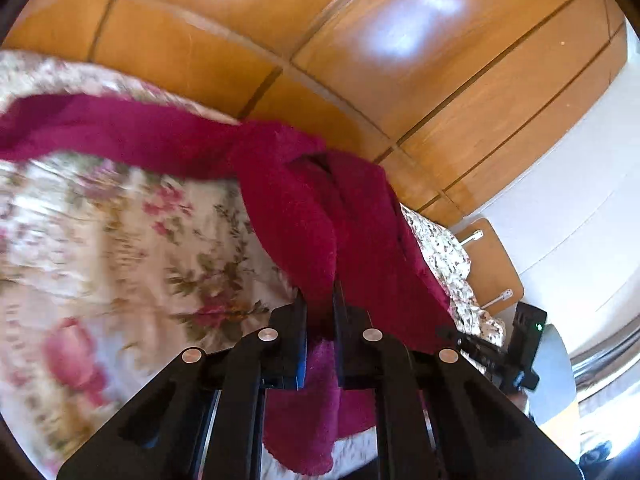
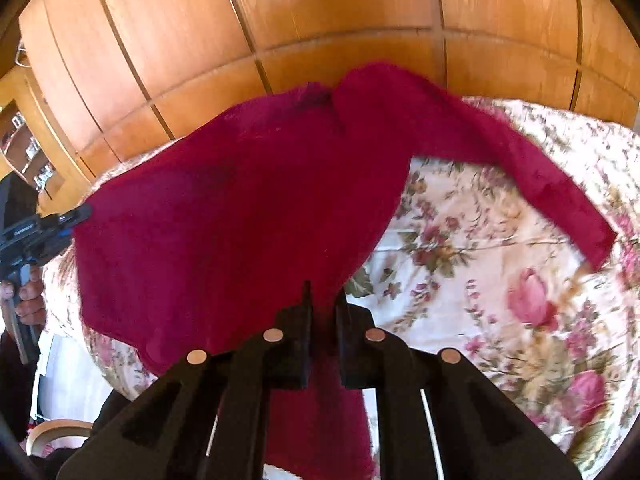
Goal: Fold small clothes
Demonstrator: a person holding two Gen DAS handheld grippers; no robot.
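A small crimson fuzzy sweater is held up above the floral bedspread. My left gripper is shut on one bunched edge of the sweater, and a sleeve trails off to the left. My right gripper is shut on another edge, with the body spread to the left and a long sleeve hanging to the right over the bed. The left gripper also shows at the left edge of the right wrist view.
A wooden wardrobe wall stands behind the bed. The floral bedspread lies under the sweater. A wooden bedside table and a white wall are at the right in the left wrist view. The right gripper shows there.
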